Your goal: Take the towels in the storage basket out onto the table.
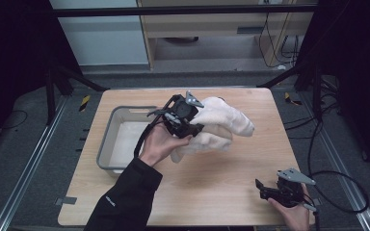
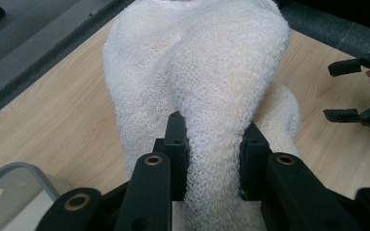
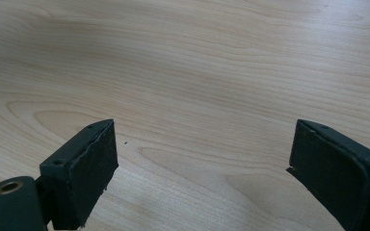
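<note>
A: Any readable text, labels or numbers in these shots?
B: None legible. There's a small pale mark on the person's dark sleeve (image 1: 110, 199) in the high view, too small and blurred to make out.
A: Anything on the towel (image 2: 197, 72), or the grey bin (image 1: 107, 144)?
B: Both plain, with no print, tag or brand that can be read.
A: And the worktop (image 3: 197, 62)?
B: Bare wood grain with no markings. The yellow-and-black striped tape pieces (image 1: 84, 102) on the floor carry a warning pattern only, no characters.
</note>
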Demonstrator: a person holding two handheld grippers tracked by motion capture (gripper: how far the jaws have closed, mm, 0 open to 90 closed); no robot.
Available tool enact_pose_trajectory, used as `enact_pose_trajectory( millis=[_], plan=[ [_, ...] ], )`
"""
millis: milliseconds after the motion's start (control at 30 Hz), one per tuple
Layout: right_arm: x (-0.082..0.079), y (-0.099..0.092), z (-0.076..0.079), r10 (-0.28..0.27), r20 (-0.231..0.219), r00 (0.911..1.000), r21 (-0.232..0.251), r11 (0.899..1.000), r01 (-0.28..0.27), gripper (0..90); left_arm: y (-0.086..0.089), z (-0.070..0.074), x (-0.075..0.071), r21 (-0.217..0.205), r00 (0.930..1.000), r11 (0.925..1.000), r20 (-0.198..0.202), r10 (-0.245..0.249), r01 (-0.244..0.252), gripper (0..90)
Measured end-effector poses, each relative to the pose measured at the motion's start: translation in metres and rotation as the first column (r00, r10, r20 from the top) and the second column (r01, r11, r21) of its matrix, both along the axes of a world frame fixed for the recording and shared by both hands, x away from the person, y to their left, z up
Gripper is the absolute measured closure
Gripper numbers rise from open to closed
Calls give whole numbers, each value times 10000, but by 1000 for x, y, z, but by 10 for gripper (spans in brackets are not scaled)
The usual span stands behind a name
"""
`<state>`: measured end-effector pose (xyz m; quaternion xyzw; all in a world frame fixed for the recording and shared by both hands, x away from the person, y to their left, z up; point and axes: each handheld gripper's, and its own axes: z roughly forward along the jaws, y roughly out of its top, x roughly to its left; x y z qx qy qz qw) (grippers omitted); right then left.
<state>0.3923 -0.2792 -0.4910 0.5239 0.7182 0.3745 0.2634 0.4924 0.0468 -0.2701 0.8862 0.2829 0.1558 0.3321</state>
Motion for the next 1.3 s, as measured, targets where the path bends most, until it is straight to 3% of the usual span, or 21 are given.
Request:
enact_pose_trajectory(
  millis=[767,1000,1300],
  plan=[
    [0,0,-1,80,16,10000,-163,9998,-80,93,-33,-76,20,207,9958,9992,-846,-337,356,712],
    [0,0,-1,98,8,10000,-155,9998,-98,92,-35,-98,22,334,9941,9977,-935,-553,587,707],
    [0,1,-2,98,-8,10000,-142,9999,-98,92,-32,-118,22,375,9924,9980,-1143,-462,508,698]
  ],
)
